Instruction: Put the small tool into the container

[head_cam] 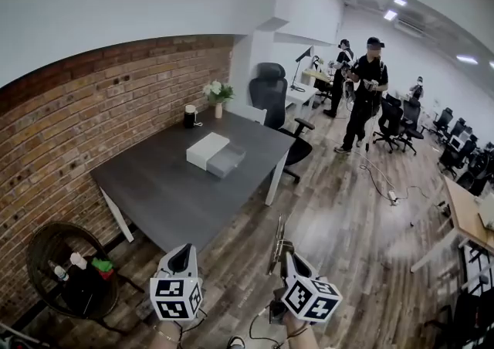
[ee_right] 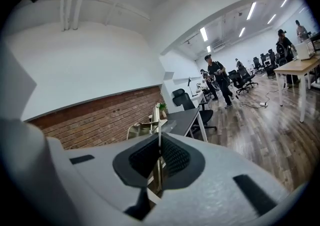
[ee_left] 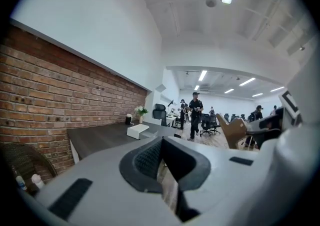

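The right gripper [ee_right: 159, 145] has its jaws pressed together on the small tool [ee_right: 156, 120], a thin brass-coloured metal piece that stands upright out of the pads, its top rising above the jaw tips. In the head view the tool shows as a slim upright strip just ahead of that gripper. The left gripper [ee_left: 162, 152] has its jaws a narrow wedge apart, with only floor showing through the gap.

The one marking to be seen is the black-and-white square pattern on each gripper's cube; it carries no letters.

Both grippers sit side by side low in the head view, held close to level and aimed towards the dark grey table [head_cam: 170, 185]. A hand [head_cam: 166, 333] shows beneath the left one at the frame's bottom edge.

The grey container [head_cam: 226, 160] lies on the table's far half, touching a white box [head_cam: 207, 149], well apart from the tool. A vase of flowers [head_cam: 218, 94] and a black cylinder [head_cam: 190, 116] stand by the brick wall [head_cam: 100, 100].

Wood floor [head_cam: 332, 224] lies open between the grippers and the table's near corner. A wicker chair [head_cam: 46, 251] is at the left, an office chair [head_cam: 270, 93] at the table's far end, a cable [head_cam: 382, 177] on the floor to the right, and a person [head_cam: 367, 85] stands beyond.
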Demonstrator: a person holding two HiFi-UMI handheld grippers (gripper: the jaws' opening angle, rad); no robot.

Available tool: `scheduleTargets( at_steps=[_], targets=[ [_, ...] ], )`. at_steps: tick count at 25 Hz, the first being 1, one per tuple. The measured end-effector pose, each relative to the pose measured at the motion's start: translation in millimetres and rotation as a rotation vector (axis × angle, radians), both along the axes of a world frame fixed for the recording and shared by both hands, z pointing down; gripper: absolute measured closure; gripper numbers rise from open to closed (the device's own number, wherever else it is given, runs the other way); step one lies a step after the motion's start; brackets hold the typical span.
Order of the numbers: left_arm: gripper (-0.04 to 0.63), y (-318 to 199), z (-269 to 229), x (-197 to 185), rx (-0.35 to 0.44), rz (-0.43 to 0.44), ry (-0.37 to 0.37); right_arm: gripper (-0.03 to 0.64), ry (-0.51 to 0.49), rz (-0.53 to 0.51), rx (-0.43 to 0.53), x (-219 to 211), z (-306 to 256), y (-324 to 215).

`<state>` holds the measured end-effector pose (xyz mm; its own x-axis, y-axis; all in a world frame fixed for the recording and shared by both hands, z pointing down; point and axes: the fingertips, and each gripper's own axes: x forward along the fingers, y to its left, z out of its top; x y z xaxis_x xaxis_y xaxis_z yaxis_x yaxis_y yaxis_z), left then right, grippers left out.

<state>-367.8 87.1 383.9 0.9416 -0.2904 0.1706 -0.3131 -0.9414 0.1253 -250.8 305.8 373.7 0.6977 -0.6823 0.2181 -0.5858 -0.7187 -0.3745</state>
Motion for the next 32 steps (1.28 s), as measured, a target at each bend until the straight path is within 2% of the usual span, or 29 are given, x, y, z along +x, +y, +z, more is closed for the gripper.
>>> scheduleTargets(
  at_steps=[9,14,26,32],
  targets=[
    [0.597,-7,-9,113,0.016,-0.039,0.007,0.609,-0.008,-0.050,0.010,122,-2,-9],
    [0.597,-8,-10,156,0.042,-0.052,0.001,0.609,-0.019,-0.067,0.022,173,3,-13],
    [0.597,-36,12,215,0.057,-0.060,-0.074,0.609,-0.091,-0.061,0.046,243,31,-33],
    [0.597,-75,22,275,0.029,-0.074,-0.054,0.609,-0.087,-0.065,0.035,295,44,-63]
  ],
)
